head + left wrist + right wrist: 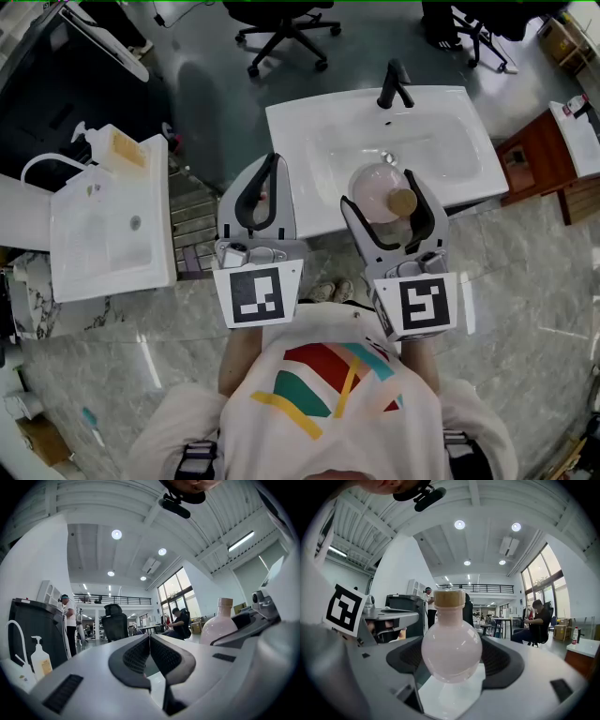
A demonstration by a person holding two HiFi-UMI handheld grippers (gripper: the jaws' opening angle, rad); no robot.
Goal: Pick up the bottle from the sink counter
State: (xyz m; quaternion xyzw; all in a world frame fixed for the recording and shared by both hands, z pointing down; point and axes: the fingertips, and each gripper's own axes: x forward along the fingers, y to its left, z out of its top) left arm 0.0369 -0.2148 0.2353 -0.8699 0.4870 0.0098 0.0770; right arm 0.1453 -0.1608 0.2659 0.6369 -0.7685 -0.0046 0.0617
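- Both forearms reach forward from the torso, roughly parallel, each tool pointing away from the body with its marker cube toward the person.
- Left tool (272,161) (149,641) is over the left front corner of the white sink surface (300,127); right tool (379,189) (452,660) is over its front edge, just ahead of the basin (427,141).
- The two tools sit side by side and apart; the left gripper view catches the right tool and its load off to its right.
- Black faucet (394,84) stands at the back of the basin, well clear of both tools.
- A second white sink unit (108,225) is to the person's left, with a pump bottle (92,139) (41,660) at its far corner.
- Office chair (286,33) on the floor beyond the sink; red-brown cabinet (539,155) to the right.
- A seated person (536,623) at a desk shows in the background of the right gripper view.
- Nothing stands between the tools and the sink.
- Left tool: jaws pressed together, nothing between them.
- Right tool: jaws spread wide and clamped on the bottle (373,202) (220,623) (451,648), pads against both sides of its round pink body.
- Bottle is upright, cork stopper on top, over the front part of the sink surface.
- Cannot tell whether its base touches the surface.
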